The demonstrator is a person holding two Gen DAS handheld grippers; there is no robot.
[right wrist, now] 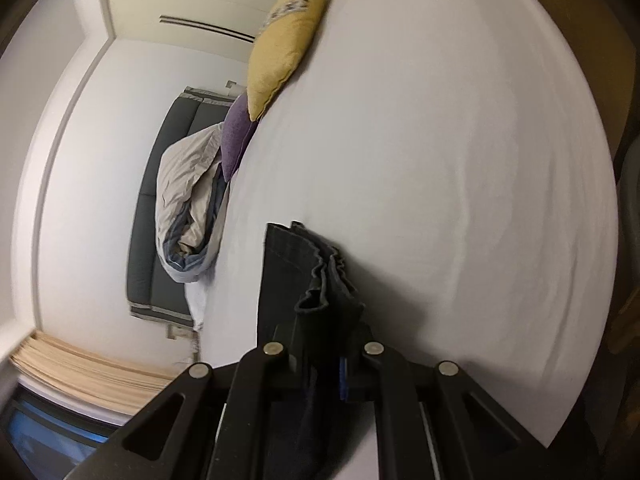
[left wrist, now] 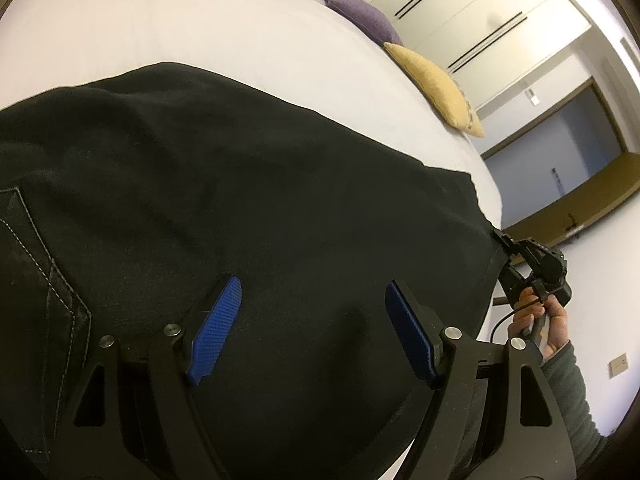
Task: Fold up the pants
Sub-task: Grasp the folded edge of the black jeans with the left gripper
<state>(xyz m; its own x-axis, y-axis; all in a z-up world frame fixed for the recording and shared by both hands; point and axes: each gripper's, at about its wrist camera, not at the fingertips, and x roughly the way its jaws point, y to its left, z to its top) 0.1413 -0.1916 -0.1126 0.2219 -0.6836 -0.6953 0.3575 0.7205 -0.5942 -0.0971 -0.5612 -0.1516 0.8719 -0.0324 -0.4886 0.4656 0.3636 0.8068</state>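
Your white bed (left wrist: 248,40) carries the black pants (left wrist: 260,184), spread wide across it, with a yellow cushion (left wrist: 436,88) and a purple one (left wrist: 364,18) along its far edge. Your left hand-held gripper (left wrist: 312,320) hovers released over the dark cloth, blue pads (left wrist: 218,326) apart. Your right hand-held gripper (right wrist: 320,356) is clenched on the bunched hem of the pants.
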